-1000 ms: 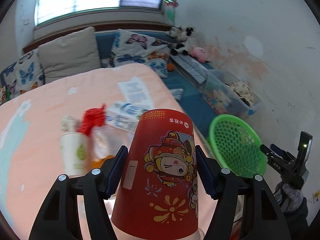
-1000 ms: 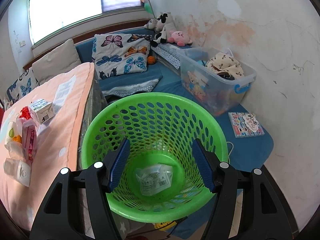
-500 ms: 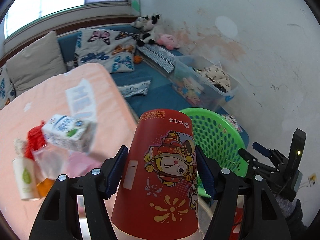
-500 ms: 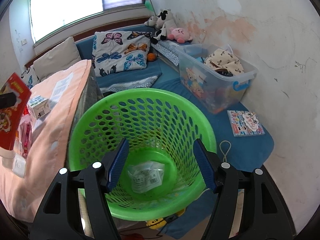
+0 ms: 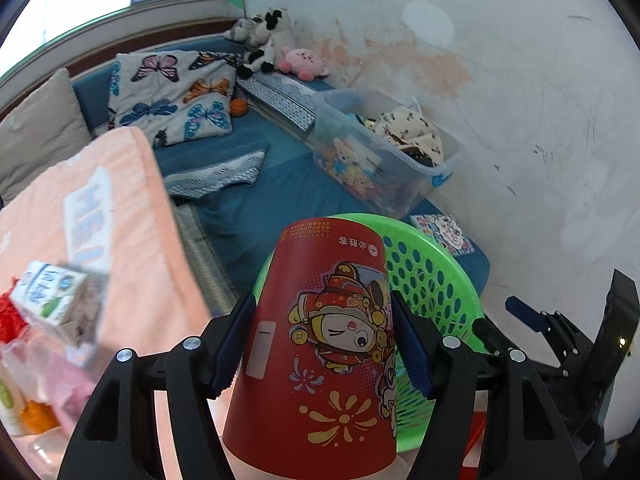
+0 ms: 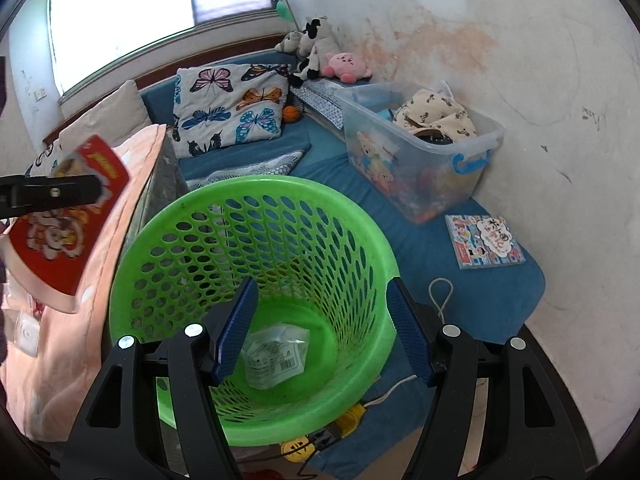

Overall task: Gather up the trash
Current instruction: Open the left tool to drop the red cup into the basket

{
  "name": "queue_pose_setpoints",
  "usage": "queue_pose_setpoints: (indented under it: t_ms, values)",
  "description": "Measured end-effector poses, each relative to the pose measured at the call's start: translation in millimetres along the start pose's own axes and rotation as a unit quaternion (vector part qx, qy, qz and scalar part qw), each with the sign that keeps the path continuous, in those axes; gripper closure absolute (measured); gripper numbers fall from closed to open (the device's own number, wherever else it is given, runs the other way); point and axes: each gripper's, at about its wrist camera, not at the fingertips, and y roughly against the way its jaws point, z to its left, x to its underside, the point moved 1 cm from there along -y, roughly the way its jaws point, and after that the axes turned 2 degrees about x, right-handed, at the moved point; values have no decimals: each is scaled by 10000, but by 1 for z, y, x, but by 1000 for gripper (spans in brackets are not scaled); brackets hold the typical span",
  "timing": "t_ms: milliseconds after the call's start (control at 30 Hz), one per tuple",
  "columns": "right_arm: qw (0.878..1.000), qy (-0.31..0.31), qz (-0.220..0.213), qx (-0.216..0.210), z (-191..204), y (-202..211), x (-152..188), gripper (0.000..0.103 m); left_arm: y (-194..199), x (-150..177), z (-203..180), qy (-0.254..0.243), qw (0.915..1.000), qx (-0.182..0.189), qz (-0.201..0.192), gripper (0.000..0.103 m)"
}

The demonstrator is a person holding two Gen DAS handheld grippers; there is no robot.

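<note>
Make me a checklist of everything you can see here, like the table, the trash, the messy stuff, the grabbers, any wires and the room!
Surface: peach-covered table beside the basket.
Job's things: red paper cup, upside down, near the green basket; a clear wrapper lies in the basket's bottom.
Clutter: milk carton, red scrap and small bottles on the table, blurred.
Grippers: left gripper shut on the cup; right gripper open and empty above the basket.
Cables: a white cord on the blue mat; a power strip under the basket.
Surroundings: butterfly pillow, plush toys, clear storage bin, picture book, stained wall.
</note>
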Motion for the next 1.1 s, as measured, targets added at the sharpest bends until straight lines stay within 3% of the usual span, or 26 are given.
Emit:
queue_pose_setpoints:
  t_ms: [300,500,800,1100]
  values:
    - [9999,-102,55,100,-11,-3,7,36,-24,1,-11,-12,9999,142,89,37]
    - [9999,-85,19,120,-8,2,6,36,-14,8,-4,29,9999,140,23,30]
    - [9994,125,-128,-311,29,19,3,33,46,30,25,53,9992,-287,-278,27]
    - [9948,469,-71,-902,88,24,-3,33,118,60,101,397,9910,-1126,-598,27]
